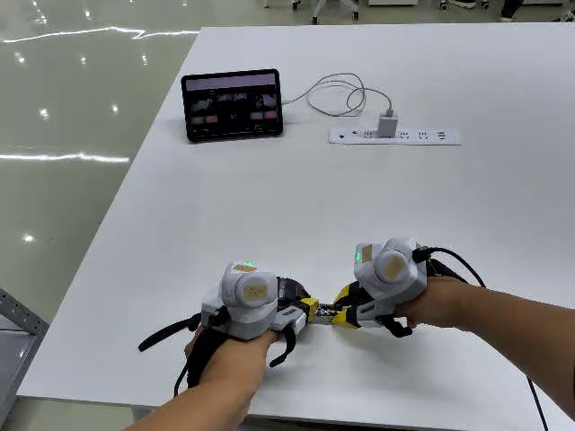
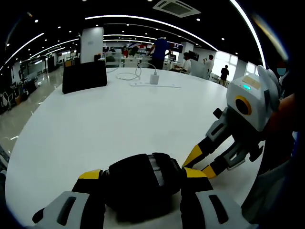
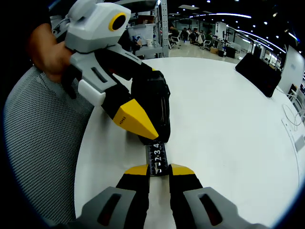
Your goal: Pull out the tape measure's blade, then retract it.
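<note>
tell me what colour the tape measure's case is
Black. The case shows best in the left gripper view, clamped by the left gripper.

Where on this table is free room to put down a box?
Free: the broad middle of the table between tablet and tape measure; also right of the power strip. Crowded: the near edge, where left gripper and right gripper hold it.

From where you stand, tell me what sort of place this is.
Probably an open-plan office or lab: ceiling light strips, people standing in the background, and a wide white worktable carrying a black tablet and white power strip.
</note>
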Available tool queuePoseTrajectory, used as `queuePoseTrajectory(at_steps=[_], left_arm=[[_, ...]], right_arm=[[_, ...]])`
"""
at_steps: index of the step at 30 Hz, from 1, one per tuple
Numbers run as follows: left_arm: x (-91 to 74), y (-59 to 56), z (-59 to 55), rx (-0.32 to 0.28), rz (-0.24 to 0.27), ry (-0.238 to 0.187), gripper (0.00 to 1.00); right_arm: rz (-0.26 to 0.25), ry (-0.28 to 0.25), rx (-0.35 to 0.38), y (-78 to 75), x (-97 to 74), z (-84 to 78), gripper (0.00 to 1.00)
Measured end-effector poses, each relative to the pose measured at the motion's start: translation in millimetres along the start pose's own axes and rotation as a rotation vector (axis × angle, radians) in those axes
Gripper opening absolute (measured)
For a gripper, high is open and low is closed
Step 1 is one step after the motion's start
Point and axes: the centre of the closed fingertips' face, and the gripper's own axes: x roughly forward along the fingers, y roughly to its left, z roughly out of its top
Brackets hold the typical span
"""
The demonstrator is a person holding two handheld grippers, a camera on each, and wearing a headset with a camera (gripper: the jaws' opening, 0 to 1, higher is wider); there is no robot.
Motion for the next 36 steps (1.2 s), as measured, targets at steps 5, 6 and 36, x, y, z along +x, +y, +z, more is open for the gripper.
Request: queuePoseTrajectory(at_steps=[5, 6, 36], left_arm=[[0.3, 0.2, -0.1, -0.001, -0.001, 0.001, 0.60], [0.2, 0.2, 0.0, -0.002, -0.001, 0.000, 0.60], [0.8, -0.1, 0.8, -0.003, -0.005, 0.001, 0.60]], right_arm=[[-0.001, -0.001, -0.011, 1.3, 5.5, 7.0, 0.11], [-0.001, -0.003, -0.008, 0.6, 6.7, 8.1, 0.11], [0.008, -0.001, -0.001, 1.7, 19.1, 18.1, 0.11]])
